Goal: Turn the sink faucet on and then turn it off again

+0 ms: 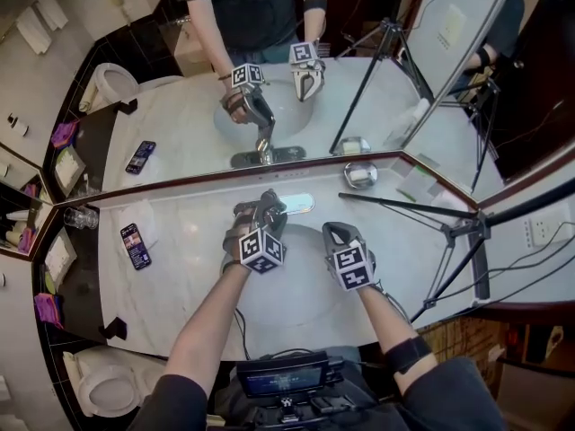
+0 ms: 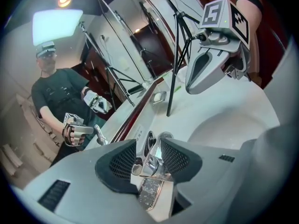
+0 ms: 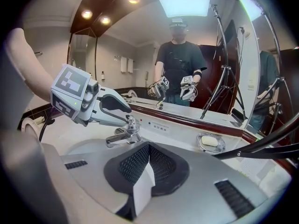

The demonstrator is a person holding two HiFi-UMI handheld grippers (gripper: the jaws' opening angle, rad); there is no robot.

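At the back edge of a white basin (image 1: 296,308) set in a pale marble counter (image 1: 180,277), the chrome sink faucet (image 3: 119,136) is being straddled by the left gripper (image 1: 262,209), which is being held nose-down over it. Its jaws are being kept partly spread, one dark pad on each side of the faucet's upright handle (image 2: 148,164). The pads are being shown very close to the metal, but whether they are pressing on it cannot be told. The right gripper (image 1: 336,232) is being held just beside the left, over the basin and clear of the faucet, its jaws being kept pressed together with nothing between them. Both tools are being carried by a person whose forearms are being seen from above, and the whole arrangement is being doubled in the wall mirror (image 1: 180,106) behind the counter. A soap dish (image 1: 361,174) with a pale bar is being kept to the right of the faucet. A phone (image 1: 136,245) is being left lying flat on the counter's left side, and a black tripod (image 1: 454,232) is being stood at the right.
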